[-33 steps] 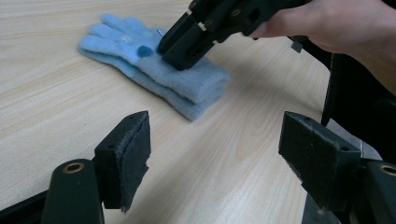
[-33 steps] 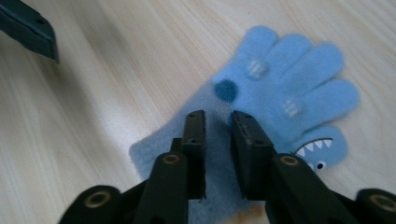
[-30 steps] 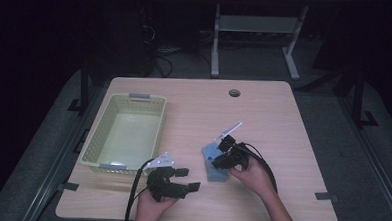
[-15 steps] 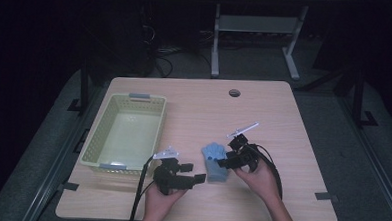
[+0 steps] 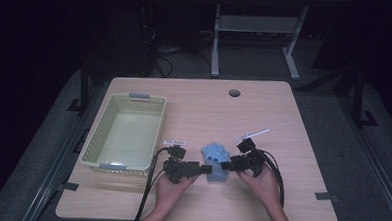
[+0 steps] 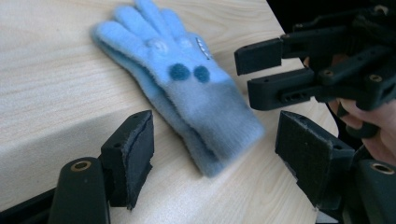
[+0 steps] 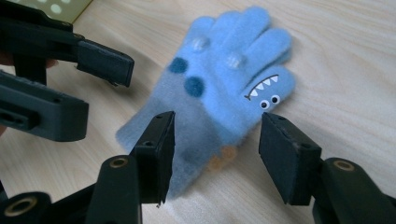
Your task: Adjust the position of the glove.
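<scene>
- A blue glove (image 5: 216, 161) is seen lying flat on the table (image 5: 290, 194), near the front edge, between the two grippers; a second layer of the same blue knit is made out beneath it in the left gripper view, though whether that is a second glove cannot be told.
- The cuff end of the glove is blurred in both gripper views, and an orange mark near it cannot be made out clearly.
- The left gripper (image 5: 205, 168) is held just left of the glove with its jaws spread; they have just been closing slightly, with the cuff lying between the pads (image 6: 133, 149) but not pressed by them.
- The right gripper (image 5: 225, 166) is held just right of the glove with its jaws parted; they have just been opening, and the glove's cuff lies beyond and between them, untouched as far as can be seen.
- The bodies of both grippers are cut off at the lower edges of their own views, and the hands are largely covered by them in the high view.
- A pale green basket (image 5: 95, 141) stands on the left part of the table, just beside the left gripper's cable.
- A round hole (image 5: 234, 92) is noted near the table's far edge.
- The surroundings beyond the table are dark; a metal frame (image 5: 252, 28) is only dimly made out.
</scene>
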